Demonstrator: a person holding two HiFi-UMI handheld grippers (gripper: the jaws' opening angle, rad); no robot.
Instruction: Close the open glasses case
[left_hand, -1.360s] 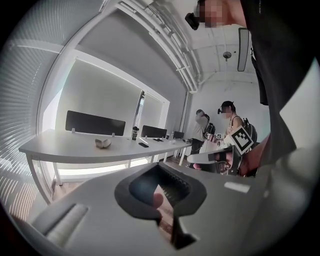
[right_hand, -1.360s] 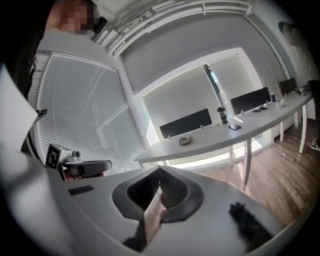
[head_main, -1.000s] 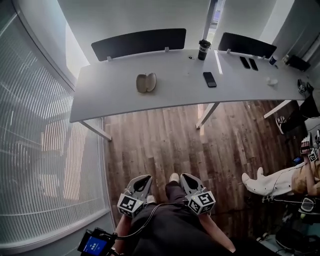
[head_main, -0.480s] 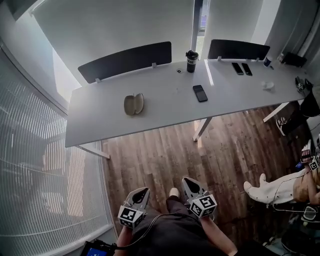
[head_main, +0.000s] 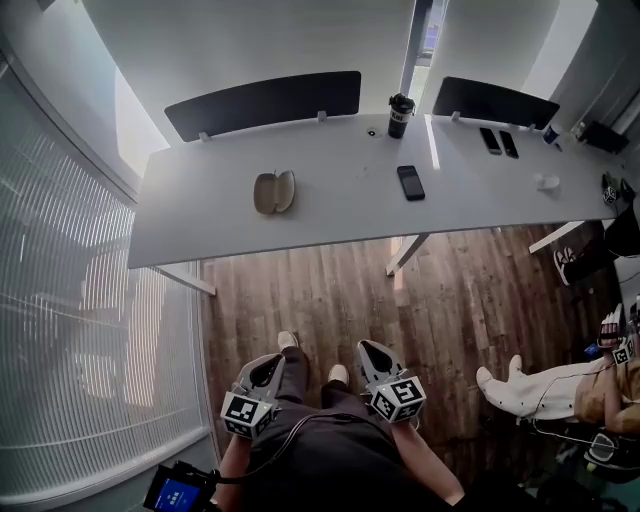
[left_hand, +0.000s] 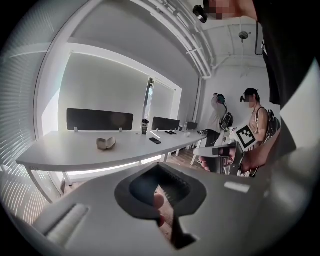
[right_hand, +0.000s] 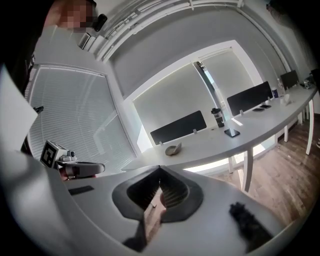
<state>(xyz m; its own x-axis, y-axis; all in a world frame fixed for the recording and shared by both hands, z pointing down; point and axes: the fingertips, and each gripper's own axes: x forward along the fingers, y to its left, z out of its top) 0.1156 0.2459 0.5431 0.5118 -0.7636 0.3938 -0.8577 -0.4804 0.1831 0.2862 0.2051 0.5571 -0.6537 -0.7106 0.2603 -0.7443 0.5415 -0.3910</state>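
Observation:
The open beige glasses case (head_main: 274, 191) lies on the long white table (head_main: 200, 220), left of centre, both halves spread apart. It shows small and far in the left gripper view (left_hand: 106, 143) and in the right gripper view (right_hand: 174, 148). Both grippers hang low at the person's waist over the wooden floor, well short of the table. The left gripper (head_main: 262, 372) is shut and holds nothing, its jaws (left_hand: 161, 167) pointing toward the table. The right gripper (head_main: 372, 356) is also shut and empty, with its jaw tips (right_hand: 159, 170) together.
A black phone (head_main: 410, 182) and a dark tumbler (head_main: 400, 114) sit on the table right of the case; two more phones (head_main: 498, 142) lie further right. Black divider panels (head_main: 265, 103) line the back edge. Blinds cover the left window. A seated person's legs (head_main: 530, 385) are at right.
The head view has shifted and one foot has stepped forward. Both grippers stay shut and low at the waist, and the case has not moved.

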